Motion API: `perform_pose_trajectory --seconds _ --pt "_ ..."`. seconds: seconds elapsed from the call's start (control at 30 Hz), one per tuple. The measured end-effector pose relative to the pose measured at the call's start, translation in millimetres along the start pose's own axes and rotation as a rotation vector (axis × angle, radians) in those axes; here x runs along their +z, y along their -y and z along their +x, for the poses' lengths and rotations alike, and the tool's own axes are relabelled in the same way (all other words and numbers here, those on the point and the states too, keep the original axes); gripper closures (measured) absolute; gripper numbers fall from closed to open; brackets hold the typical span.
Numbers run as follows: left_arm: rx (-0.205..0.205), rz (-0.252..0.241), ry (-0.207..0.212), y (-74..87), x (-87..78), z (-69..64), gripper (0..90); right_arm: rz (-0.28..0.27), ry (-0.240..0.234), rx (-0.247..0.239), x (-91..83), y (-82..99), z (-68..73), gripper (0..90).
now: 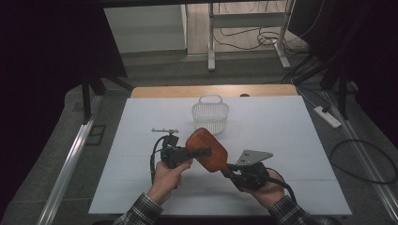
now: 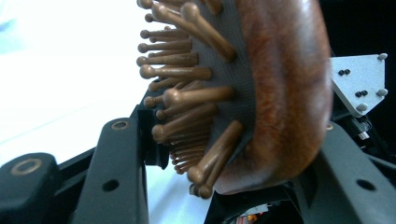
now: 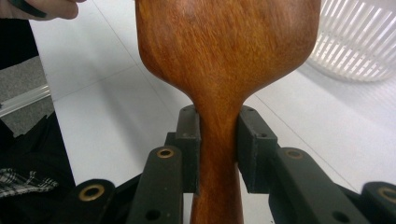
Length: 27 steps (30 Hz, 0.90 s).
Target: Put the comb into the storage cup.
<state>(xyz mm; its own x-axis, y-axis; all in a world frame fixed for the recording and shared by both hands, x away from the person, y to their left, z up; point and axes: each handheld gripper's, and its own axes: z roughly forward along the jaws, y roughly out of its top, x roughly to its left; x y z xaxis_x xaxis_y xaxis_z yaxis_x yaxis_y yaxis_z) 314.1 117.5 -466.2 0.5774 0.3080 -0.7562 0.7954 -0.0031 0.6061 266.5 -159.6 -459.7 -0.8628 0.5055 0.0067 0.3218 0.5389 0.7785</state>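
A brown wooden hairbrush (image 1: 206,149) is held above the white table (image 1: 291,140) between both grippers. My right gripper (image 1: 228,168) is shut on its handle; in the right gripper view the two pads press the narrow neck (image 3: 218,135) just below the broad wooden back (image 3: 224,46). My left gripper (image 1: 202,151) comes in from the left and is shut across the brush head. In the left gripper view one jaw meets the tips of the round-ended bristles (image 2: 187,93) and the other lies against the wooden back (image 2: 285,93).
A white slatted plastic basket (image 1: 210,115) stands just behind the brush, also at the upper right of the right gripper view as the basket (image 3: 359,42). A small grey metal piece (image 1: 164,131) lies left of it. A power strip (image 1: 327,116) lies on the floor.
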Motion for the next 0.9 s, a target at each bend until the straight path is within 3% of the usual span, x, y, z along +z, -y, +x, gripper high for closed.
perform_pose_trajectory --seconds 0.1,0.23,0.6,0.73,0.9 --pt "0.021 0.005 -0.014 -1.7 0.0 -3.6 52.6 -0.004 0.007 -0.01 -0.5 -0.4 0.5 71.5" --pt "0.066 0.021 -0.065 -4.5 0.7 -10.0 52.5 0.0 0.01 -0.03 -1.9 -0.5 0.3 64.8" --pt "0.117 0.016 -0.115 -12.5 -5.3 -15.2 52.3 0.056 -0.026 0.0 -5.1 -0.3 -6.2 41.3" --pt "0.145 0.014 -0.143 -17.9 -9.0 -16.6 52.2 0.066 -0.048 0.034 -5.6 -0.1 -10.4 33.8" --pt "0.168 0.011 -0.166 -22.8 -11.8 -18.2 52.2 0.066 -0.021 0.033 -8.9 2.2 -12.6 26.6"
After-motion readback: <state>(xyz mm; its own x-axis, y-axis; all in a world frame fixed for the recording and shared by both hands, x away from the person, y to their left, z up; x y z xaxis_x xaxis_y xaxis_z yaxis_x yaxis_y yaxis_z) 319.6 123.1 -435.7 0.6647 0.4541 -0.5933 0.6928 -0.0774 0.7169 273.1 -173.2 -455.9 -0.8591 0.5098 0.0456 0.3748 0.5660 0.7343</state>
